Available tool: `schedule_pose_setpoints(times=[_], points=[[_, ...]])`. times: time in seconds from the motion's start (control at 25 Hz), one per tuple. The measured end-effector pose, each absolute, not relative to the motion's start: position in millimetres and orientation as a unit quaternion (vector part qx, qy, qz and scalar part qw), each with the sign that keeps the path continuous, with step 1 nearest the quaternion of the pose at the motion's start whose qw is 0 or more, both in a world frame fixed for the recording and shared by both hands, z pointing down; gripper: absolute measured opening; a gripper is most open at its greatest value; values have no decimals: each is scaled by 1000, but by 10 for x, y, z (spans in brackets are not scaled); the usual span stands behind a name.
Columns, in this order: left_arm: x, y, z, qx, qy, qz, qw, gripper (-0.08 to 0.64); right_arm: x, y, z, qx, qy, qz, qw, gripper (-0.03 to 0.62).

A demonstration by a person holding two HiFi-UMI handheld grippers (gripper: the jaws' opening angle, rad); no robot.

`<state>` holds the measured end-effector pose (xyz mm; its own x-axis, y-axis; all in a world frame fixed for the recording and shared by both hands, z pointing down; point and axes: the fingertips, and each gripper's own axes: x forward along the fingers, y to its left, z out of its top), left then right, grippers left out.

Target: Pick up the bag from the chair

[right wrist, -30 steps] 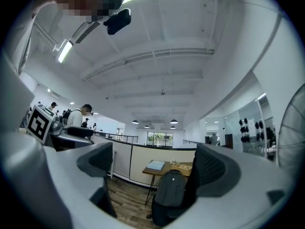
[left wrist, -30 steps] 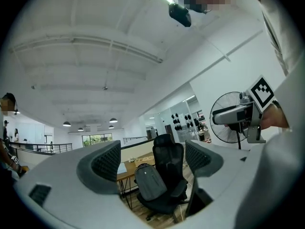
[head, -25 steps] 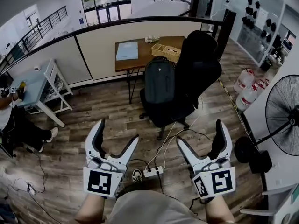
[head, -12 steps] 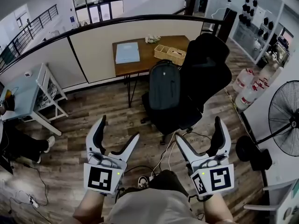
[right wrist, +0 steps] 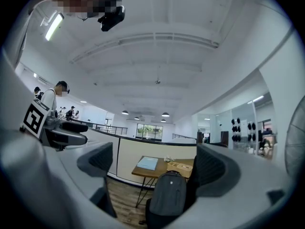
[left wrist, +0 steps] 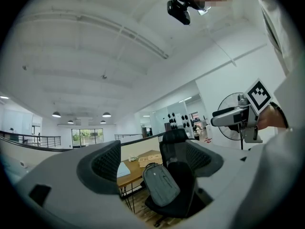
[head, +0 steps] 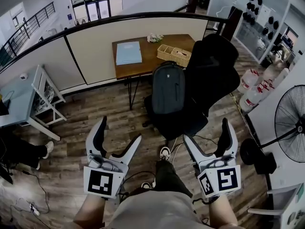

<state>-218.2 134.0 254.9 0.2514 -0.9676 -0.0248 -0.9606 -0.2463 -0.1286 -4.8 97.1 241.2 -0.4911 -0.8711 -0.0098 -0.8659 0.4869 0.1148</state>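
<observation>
A dark grey backpack (head: pixel 167 88) stands upright on the seat of a black office chair (head: pixel 206 75), leaning against its backrest. It also shows in the left gripper view, backpack (left wrist: pixel 161 185), and in the right gripper view, backpack (right wrist: pixel 168 195). My left gripper (head: pixel 117 133) and right gripper (head: pixel 207 136) are both open and empty. They hover well short of the chair, above the wooden floor, one on each side of my leg.
A wooden desk (head: pixel 143 56) with a blue folder (head: pixel 128 52) and a tray (head: pixel 173 55) stands behind the chair, against a low partition. A fan (head: pixel 289 123) and water jugs (head: pixel 251 90) stand at the right. A white table (head: pixel 24 99) is at the left. Cables lie on the floor.
I have stepped closer to the chair: it and the backpack have shifted down and right in the head view. A foot now shows ahead between the grippers. Both grippers stay open.
</observation>
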Motion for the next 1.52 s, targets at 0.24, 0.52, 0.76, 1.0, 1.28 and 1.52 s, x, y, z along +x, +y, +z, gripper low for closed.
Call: schedule_pose_setpoints(times=[0.24, 0.52, 0.76, 1.0, 1.28, 1.52], points=[[-2164, 834, 2636, -793, 606, -35, 59, 417, -11, 494, 2517, 509, -859, -48, 26, 548], [-2010, -59, 2792, -799, 598, -45, 52, 417, 159, -330, 2672, 517, -855, -41, 32, 548], [-1782, -923, 2768, -797, 600, -54, 47, 417, 274, -1165, 2741, 496, -867, -29, 47, 548], [-1656, -1628, 2753, -788, 610, -70, 43, 417, 350, -1931, 2763, 476, -878, -22, 46, 546], [-1398, -2220, 2817, -785, 612, -82, 54, 417, 600, -2470, 2815, 463, -885, -20, 43, 546], [-1158, -2467, 2844, -792, 601, -87, 52, 417, 709, -2725, 2826, 457, -887, -37, 46, 545]])
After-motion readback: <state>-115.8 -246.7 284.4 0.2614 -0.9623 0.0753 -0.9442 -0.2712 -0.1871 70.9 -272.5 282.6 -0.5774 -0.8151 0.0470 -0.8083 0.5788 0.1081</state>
